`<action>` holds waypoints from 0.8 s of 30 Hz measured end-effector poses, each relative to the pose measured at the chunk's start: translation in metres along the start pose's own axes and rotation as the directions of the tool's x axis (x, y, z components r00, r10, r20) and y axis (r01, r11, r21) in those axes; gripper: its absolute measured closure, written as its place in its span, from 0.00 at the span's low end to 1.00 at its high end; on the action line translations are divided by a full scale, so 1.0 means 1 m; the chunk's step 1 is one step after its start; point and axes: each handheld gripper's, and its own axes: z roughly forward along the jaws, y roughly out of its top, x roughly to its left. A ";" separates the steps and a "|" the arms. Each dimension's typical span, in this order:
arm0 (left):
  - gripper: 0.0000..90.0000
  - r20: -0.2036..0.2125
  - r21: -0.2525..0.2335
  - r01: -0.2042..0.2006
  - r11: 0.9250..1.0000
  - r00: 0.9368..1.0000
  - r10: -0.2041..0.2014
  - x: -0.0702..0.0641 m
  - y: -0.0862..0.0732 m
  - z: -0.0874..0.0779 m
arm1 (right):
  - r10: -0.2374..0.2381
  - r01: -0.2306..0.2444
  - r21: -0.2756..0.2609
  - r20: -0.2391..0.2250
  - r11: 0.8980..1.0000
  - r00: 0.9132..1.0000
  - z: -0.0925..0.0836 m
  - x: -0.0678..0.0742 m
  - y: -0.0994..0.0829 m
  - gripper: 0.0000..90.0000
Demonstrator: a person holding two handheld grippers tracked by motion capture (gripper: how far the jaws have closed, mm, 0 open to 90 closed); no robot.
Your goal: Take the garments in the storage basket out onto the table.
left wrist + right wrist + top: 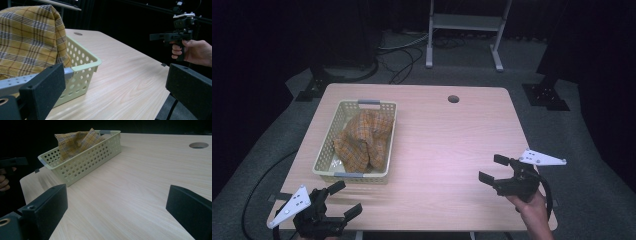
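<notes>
A pale green perforated basket [323, 150] [82, 67] [82, 167] stands on the left half of the wooden table [447, 145]. A crumpled yellow plaid cloth [364, 137] [27, 40] [75, 141] is heaped inside it and rises above the rim. My left gripper [344, 199] [115, 90] hovers open at the table's near left corner, just in front of the basket. My right gripper [494, 168] [117, 212] is held open by a hand [532, 210] over the near right part of the table, far from the basket. Both have nothing between the jaws.
A round cable hole [453, 98] [198, 145] sits near the table's far edge. A white metal stand [464, 30] and cables lie on the floor behind the table. Black stand bases [544, 95] flank the far corners.
</notes>
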 end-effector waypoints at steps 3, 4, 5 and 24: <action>0.03 0.001 0.000 0.001 1.000 1.000 -0.001 0.000 0.000 0.000 | -0.002 0.002 0.002 -0.010 1.000 1.000 0.005 0.000 0.001 0.04; 0.03 0.001 0.001 -0.001 1.000 1.000 0.001 0.000 0.000 0.000 | -0.005 0.005 0.004 -0.014 1.000 1.000 0.007 0.001 0.002 0.04; 0.03 0.002 0.003 0.000 1.000 1.000 0.000 0.000 0.000 0.000 | -0.007 0.007 0.007 -0.017 1.000 1.000 0.009 0.001 0.003 0.04; 0.03 -0.002 0.001 0.006 1.000 1.000 -0.006 0.002 0.000 -0.002 | -0.017 0.018 0.021 -0.066 1.000 0.998 0.028 0.006 0.011 0.04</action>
